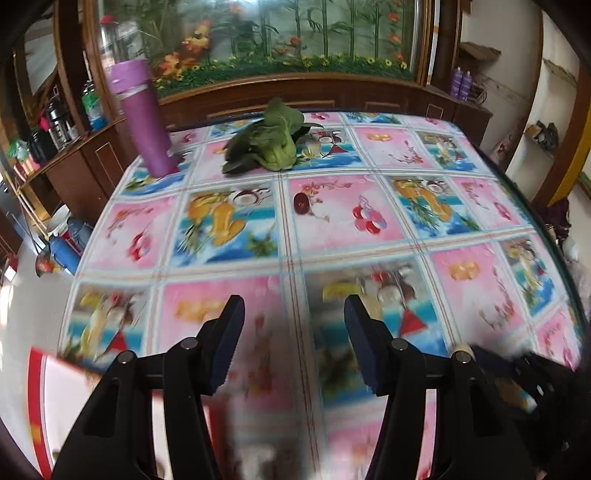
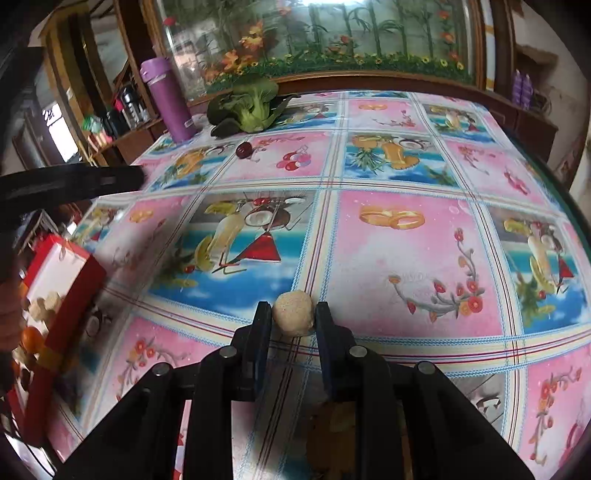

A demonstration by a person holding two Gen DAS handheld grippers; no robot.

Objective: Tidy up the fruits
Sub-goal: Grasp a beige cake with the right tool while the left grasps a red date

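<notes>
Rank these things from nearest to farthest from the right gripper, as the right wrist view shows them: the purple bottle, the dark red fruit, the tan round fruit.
1. The tan round fruit, held between the jaws of the right gripper.
2. The dark red fruit, far ahead, left of centre on the table.
3. The purple bottle, upright at the far left corner, beyond that fruit.

Ahead of the hand-held gripper we see a worktop under a glossy pink-and-blue cloth. Beyond its far edge stands a dark wooden cabinet with a painted glass panel of bamboo and flowers. Pale floor lies to the left, and daylit white shelves to the right.
</notes>
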